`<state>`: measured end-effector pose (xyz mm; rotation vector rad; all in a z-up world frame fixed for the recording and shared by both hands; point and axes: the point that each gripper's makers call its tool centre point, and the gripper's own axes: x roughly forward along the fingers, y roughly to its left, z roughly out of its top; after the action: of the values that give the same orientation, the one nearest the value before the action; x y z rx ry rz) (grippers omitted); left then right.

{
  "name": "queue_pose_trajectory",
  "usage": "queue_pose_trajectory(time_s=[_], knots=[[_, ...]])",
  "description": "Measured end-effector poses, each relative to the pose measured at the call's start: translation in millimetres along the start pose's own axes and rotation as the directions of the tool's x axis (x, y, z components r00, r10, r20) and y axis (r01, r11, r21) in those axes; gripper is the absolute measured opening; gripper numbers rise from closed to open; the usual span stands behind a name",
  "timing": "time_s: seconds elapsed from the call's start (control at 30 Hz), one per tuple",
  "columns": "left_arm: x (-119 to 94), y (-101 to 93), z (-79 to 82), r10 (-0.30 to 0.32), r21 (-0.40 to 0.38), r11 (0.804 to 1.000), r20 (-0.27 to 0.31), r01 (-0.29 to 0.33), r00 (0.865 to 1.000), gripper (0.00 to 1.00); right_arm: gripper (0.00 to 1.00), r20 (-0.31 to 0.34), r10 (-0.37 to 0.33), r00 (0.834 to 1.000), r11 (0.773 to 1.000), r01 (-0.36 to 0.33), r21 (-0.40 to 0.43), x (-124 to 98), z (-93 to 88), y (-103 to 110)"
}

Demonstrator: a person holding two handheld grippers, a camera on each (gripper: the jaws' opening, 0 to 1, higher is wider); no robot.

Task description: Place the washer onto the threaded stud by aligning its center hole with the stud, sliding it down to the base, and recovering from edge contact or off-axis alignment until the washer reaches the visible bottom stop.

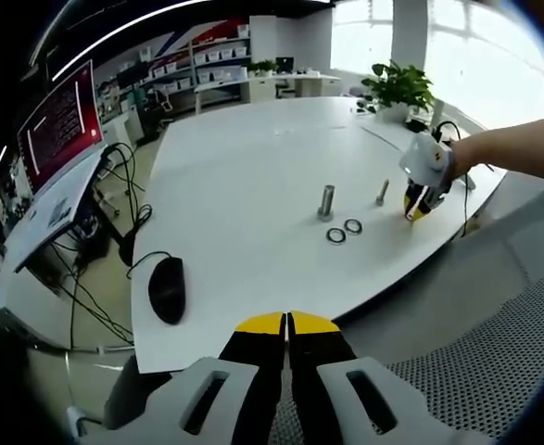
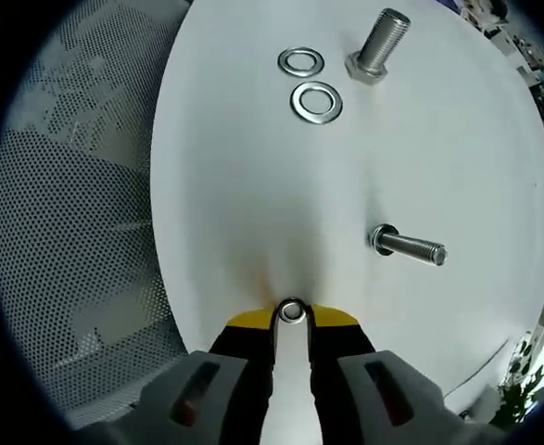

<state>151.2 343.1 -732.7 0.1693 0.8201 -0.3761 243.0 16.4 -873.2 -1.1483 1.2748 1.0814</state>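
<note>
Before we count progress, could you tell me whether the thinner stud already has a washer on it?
Yes: a washer sits around the base of the thinner stud. The right gripper grips another.

Daylight poured in from the windows (image 1: pixel 457 56), which were blown out to white. The white table (image 1: pixel 244 176) glared evenly, with soft faint shadows. Both views bent strongly at their edges, where detail smeared; centres stayed fairly sharp.
</note>
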Motion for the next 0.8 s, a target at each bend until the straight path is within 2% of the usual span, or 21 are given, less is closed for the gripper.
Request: queue_pose_trajectory(time_s=[0.1,0.2,0.3,0.4,0.53,0.8], knots=[[0.1,0.2,-0.5,0.001,0.0,1.0,-0.002,-0.001,1.0,0.0,0.14,0.038,0.026,0.999,0.999,-0.027,0.032,-1.4,0.3,0.4],[0.2,0.6,-0.5,0.001,-0.001,1.0,-0.001,-0.001,1.0,0.0,0.14,0.087,0.067,0.994,0.991,-0.076,0.11,-1.7,1.5,0.7],[0.1,0.5,-0.4,0.001,0.0,1.0,-0.002,-0.001,1.0,0.0,0.14,0.117,0.083,0.99,0.989,-0.097,0.114,-3.5,0.2,0.4],[0.2,0.6,-0.2,0.0,0.0,1.0,-0.002,0.0,1.0,0.0,0.14,0.133,0.068,0.989,0.986,-0.087,0.142,-6.2,-3.7,-5.4],[0.2,0.8,0.3,0.002,-0.001,1.0,0.002,-0.002,1.0,0.0,0.14,0.15,0.059,0.987,0.985,-0.081,0.149,-21.0,-3.8,-13.5],[0.1,0.9,0.4,0.002,-0.002,1.0,0.001,-0.002,1.0,0.0,0.14,0.22,0.009,0.975,0.987,-0.044,0.154,-55.3,9.4,-34.9]])
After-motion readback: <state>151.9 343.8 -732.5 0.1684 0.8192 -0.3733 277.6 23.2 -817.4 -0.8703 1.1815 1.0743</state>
